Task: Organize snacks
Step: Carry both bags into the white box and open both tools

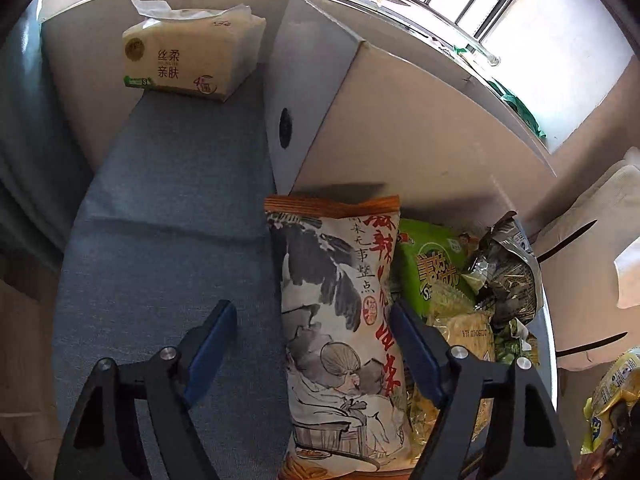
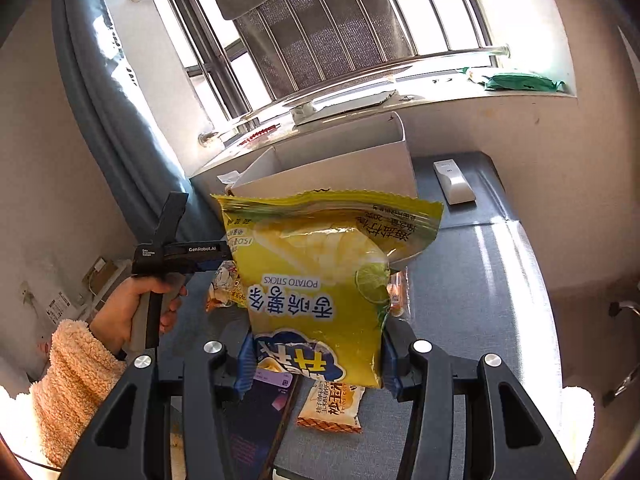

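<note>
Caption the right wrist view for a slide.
Right gripper holds a yellow potato-sticks bag aloft before the white box.
</note>
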A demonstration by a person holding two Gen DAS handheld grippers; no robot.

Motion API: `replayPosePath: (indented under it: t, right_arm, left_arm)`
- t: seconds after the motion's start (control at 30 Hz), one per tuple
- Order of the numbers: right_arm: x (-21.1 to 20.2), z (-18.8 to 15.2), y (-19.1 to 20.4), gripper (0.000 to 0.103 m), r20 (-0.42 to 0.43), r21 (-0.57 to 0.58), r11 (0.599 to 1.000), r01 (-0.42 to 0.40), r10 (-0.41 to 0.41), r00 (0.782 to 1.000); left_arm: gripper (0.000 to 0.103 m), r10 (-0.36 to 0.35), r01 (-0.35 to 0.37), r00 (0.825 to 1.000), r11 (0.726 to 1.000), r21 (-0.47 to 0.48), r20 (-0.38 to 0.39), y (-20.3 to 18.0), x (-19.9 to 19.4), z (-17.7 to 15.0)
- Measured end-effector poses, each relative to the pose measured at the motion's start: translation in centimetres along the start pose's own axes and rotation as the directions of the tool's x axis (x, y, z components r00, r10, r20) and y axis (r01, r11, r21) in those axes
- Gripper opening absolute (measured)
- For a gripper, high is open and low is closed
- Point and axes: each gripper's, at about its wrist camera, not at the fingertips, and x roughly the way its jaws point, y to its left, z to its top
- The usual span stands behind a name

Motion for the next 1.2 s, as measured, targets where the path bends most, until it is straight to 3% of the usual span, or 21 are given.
replayPosePath:
  t: [0.03, 0.07, 0.1, 0.27, 0.4, 0.5, 0.63, 0.8, 0.9, 1.03, 1.13, 1.2]
  right_arm:
    - [0.1, -0.1, 0.0, 0.054, -0.004, 0.003, 1.0, 0.0, 0.0, 1.0]
    - [0.2, -0.2, -0.1, 0.054, -0.007, 0.005, 1.0, -0.001, 0.001, 1.0]
    - [0.3, -0.3, -0.1, 0.054, -0.011, 0.005, 1.0, -0.004, 0.004, 1.0]
    - [1.0, -0.5, 0.4, 0.054, -0.028, -0.009, 1.0, -0.012, 0.012, 1.0]
    - [1.5, -0.1, 0.4, 0.054, -0.032, -0.002, 1.0, -0.01, 0.01, 0.999]
    - [2.1, 1.0, 0.5, 0.054, -0.031, -0.014, 1.0, -0.02, 0.02, 0.999]
    - [4.1, 4.4, 0.7, 0.054, -0.038, -0.049, 0.999, -0.014, 0.012, 0.999]
    - [8.1, 11.3, 0.5, 0.054, -0.031, -0.065, 0.997, -0.033, 0.031, 0.999]
    - [11.5, 16.0, 0.5, 0.054, -0.05, -0.072, 0.997, -0.027, 0.023, 0.998]
    - [16.7, 21.3, -0.5, 0.054, -0.105, -0.056, 0.998, 0.035, -0.04, 0.994]
    - [19.6, 23.3, -1.9, 0.054, -0.149, -0.02, 0.997, 0.076, -0.079, 0.986]
    - [20.8, 24.1, -2.8, 0.056, -0.167, 0.001, 0.996, 0.091, -0.09, 0.982]
  left_arm:
    - [0.067, -0.014, 0.014, 1.0, 1.0, 0.014, -0.001, -0.3, 0.0, -0.2]
    - [0.044, -0.022, 0.022, 1.0, 0.999, 0.035, 0.003, -0.6, 0.0, -0.5]
    - [0.042, -0.011, 0.011, 1.0, 0.999, 0.05, 0.007, -0.9, -0.1, -0.6]
    - [0.037, 0.043, -0.052, 0.996, 0.992, 0.111, 0.081, -1.6, -2.3, -1.9]
    - [0.036, 0.043, -0.065, 0.982, 0.991, 0.118, 0.184, -1.5, -6.0, -3.1]
    - [0.036, -0.005, -0.025, 0.964, 0.993, 0.112, 0.267, -1.5, -9.7, -3.4]
    - [0.036, -0.047, -0.003, 0.93, 0.991, 0.135, 0.365, -3.1, -13.4, -1.4]
    - [0.036, -0.096, 0.024, 0.899, 0.985, 0.171, 0.427, -6.0, -14.8, 4.4]
    - [0.036, -0.109, 0.034, 0.902, 0.983, 0.183, 0.419, -7.7, -13.5, 9.1]
    - [0.036, -0.079, 0.019, 0.921, 0.987, 0.16, 0.381, -8.7, -10.4, 14.6]
    - [0.037, -0.056, 0.01, 0.943, 0.99, 0.14, 0.329, -8.6, -7.6, 17.2]
    - [0.039, -0.012, -0.039, 0.945, 0.988, 0.149, 0.327, -8.9, -6.5, 18.1]
